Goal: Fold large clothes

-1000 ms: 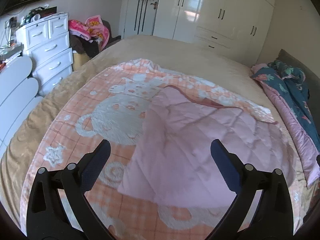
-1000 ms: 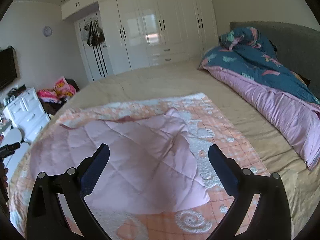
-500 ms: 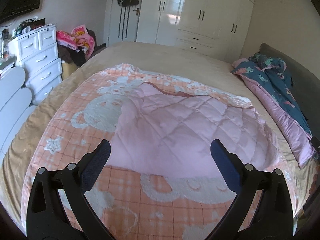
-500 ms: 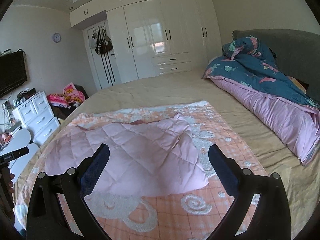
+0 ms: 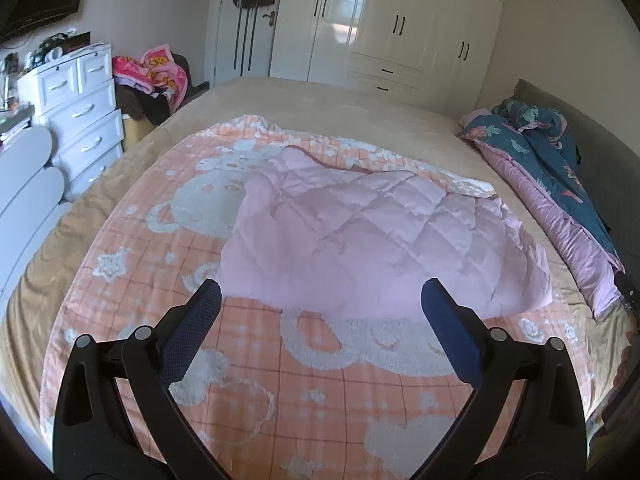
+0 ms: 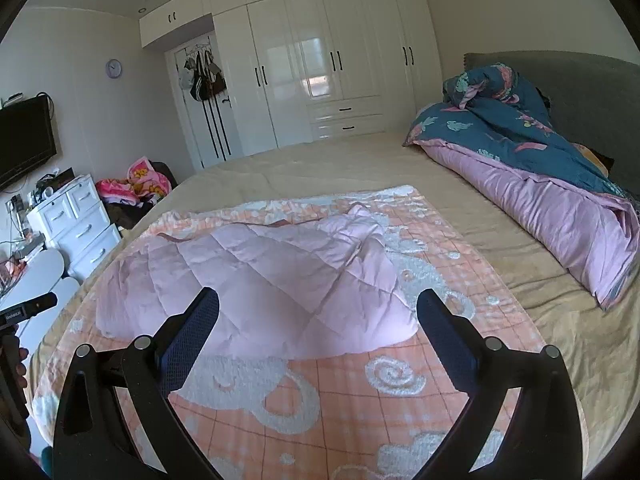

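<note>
Lying in a loose heap on the orange blanket (image 5: 256, 368) in the middle of the bed (image 5: 320, 100): a pink quilted jacket (image 5: 360, 240), roughly flattened but rumpled, with a dark red trim line showing along its far edge. Hard to tell sleeves from body; one flap looks turned over onto the rest in the right wrist view, so possibly one rough fold made, though no neat rectangle anywhere. Edges uneven, surface puffy, near hem bulging rather than lying straight.

Left gripper (image 5: 320, 300) held above the near part of the blanket, fingers spread wide, nothing between them, not touching the jacket. Right gripper (image 6: 318, 308) the same: wide apart, empty, hovering just short of the jacket's near edge.

Judged early in the task: garment laid out, proper folding mostly still to do. Left to do, by the look of it: smoothing the cloth, bringing the sides or sleeves in, then doubling it over into a compact bundle.

Off to the side and not part of the job: a blue and pink duvet (image 6: 520, 168) bunched along the headboard side, a white dresser (image 5: 80, 112), white wardrobes (image 6: 320, 60) behind.
</note>
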The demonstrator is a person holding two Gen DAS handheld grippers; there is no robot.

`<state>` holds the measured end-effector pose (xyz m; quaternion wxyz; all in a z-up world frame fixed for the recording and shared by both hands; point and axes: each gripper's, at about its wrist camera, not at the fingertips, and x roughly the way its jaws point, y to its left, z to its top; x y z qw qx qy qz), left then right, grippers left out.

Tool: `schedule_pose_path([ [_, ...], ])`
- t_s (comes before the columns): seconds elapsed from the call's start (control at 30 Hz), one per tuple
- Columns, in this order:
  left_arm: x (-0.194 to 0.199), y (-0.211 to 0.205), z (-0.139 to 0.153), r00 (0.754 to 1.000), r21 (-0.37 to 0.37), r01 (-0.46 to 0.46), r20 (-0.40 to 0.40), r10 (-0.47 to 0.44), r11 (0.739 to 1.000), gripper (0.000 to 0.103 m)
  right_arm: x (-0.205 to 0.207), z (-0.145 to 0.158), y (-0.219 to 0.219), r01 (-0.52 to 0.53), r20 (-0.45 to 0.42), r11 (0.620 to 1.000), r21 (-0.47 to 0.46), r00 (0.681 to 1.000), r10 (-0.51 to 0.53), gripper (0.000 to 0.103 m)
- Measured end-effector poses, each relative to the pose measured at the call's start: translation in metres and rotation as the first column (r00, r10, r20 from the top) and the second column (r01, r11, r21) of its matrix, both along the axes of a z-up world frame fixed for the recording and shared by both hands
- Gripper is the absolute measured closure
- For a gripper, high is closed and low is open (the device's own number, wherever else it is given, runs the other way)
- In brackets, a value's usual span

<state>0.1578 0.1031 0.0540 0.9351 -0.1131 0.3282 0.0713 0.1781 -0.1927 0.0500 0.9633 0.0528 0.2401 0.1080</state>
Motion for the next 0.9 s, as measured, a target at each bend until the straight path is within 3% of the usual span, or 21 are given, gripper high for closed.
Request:
schedule_pose_path([
  [0.6, -0.005, -0.011, -0.032, 0.998, -0.016, 0.009, -0.066, -0.010, 1.000, 0.009, -0.001, -0.028, 0.002, 0.021, -0.069, 1.000, 0.010, 0.997, -0.021, 0.004],
  [0.8, 0.007, -0.005, -0.055, 0.993, -0.048, -0.008, -0.122, 0.002, 0.999, 0.009, 0.021, -0.058, 0.000, 0.064, -0.170, 0.998, 0.020, 0.984, -0.060, 0.004],
  [0.9, 0.017, 0.002, -0.070, 0.988, -0.102, -0.028, -0.151, 0.012, 0.994, 0.009, 0.037, -0.076, -0.002, 0.092, -0.229, 0.995, 0.049, 0.970, -0.079, 0.004],
])
